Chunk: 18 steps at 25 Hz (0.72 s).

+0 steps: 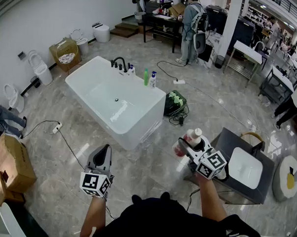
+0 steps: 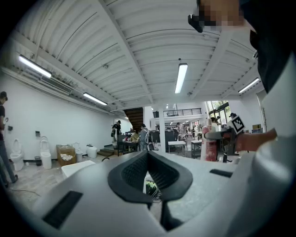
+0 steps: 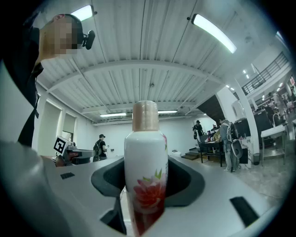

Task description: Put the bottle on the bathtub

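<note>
Head view: your right gripper (image 1: pixel 185 143) carries the bottle (image 1: pixel 192 138) upright, well apart from the bathtub (image 1: pixel 134 131) (carry step, I'd say). Left gripper view: left gripper (image 2: pixel 148 155) is pressed together, empty. Right gripper view: jaws pinch the bottle's body. Next it needs bringing over to the bathtub's rim.

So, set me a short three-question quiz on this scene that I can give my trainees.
1. True or false: the left gripper has its jaws wide apart.
2. What holds the flowered bottle? A the left gripper; B the right gripper; C neither.
3. What colour is the bottle's cap?

Key: 1 false, they are together with nothing between them; 2 B; 3 tan.
</note>
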Tool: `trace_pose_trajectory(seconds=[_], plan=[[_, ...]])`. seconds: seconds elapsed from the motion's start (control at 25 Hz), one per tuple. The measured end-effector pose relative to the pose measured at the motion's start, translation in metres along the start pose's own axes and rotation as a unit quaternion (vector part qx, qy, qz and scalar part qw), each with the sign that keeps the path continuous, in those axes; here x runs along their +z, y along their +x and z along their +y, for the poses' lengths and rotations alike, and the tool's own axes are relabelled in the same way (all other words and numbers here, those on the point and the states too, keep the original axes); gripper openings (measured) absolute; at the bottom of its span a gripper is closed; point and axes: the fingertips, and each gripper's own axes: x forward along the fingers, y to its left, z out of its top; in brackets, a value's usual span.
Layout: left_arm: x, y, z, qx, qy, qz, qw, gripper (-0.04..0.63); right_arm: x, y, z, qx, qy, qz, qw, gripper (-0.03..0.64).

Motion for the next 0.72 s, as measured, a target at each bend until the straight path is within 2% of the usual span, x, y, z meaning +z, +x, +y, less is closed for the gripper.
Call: trace_pose_trajectory(seconds=[0.72], plan=[[-0.004,0.005,-0.026,-0.015,-0.008,0.001,0.9999,0.009,0.003,-0.017,-0.006,-0.001,0.014,-0.007,1.000,0.225]])
